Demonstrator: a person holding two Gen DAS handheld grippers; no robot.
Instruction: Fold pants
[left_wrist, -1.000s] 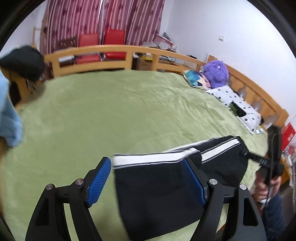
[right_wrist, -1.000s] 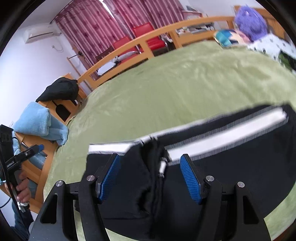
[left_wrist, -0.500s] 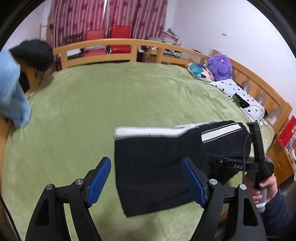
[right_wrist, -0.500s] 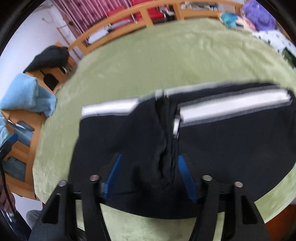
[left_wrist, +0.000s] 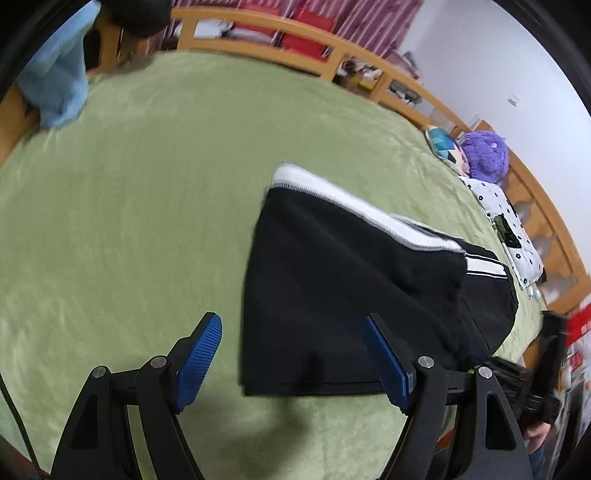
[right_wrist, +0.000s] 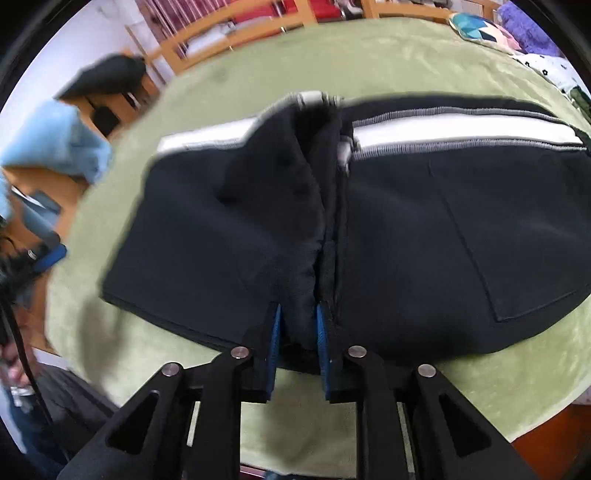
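The black pants (left_wrist: 347, 295) lie folded on the green bed cover (left_wrist: 147, 184), near the bed's front edge, their white side stripe (right_wrist: 461, 134) running along the far side. The right gripper (right_wrist: 298, 332) has its blue pads (right_wrist: 275, 332) drawn close together and pinched on a bunched ridge of black cloth at the near edge of the pants — the fabric rises in a crease from between the fingers toward the stripe. To the right of that crease a stitched pocket outline (right_wrist: 517, 258) shows on the flat cloth. The left gripper (left_wrist: 295, 354) stands with its fingers wide apart and nothing between them; one pad (left_wrist: 197, 360) is over bare cover, the other (left_wrist: 386, 363) overlaps the near hem of the pants, though whether it touches I cannot tell. Off to the side a pale blue towel (left_wrist: 55, 85) hangs over the wooden bed rail (left_wrist: 258, 27), and at the far end sit a purple plush toy (left_wrist: 484, 157) and a spotted pillow (left_wrist: 502, 218) — well apart from the pants.
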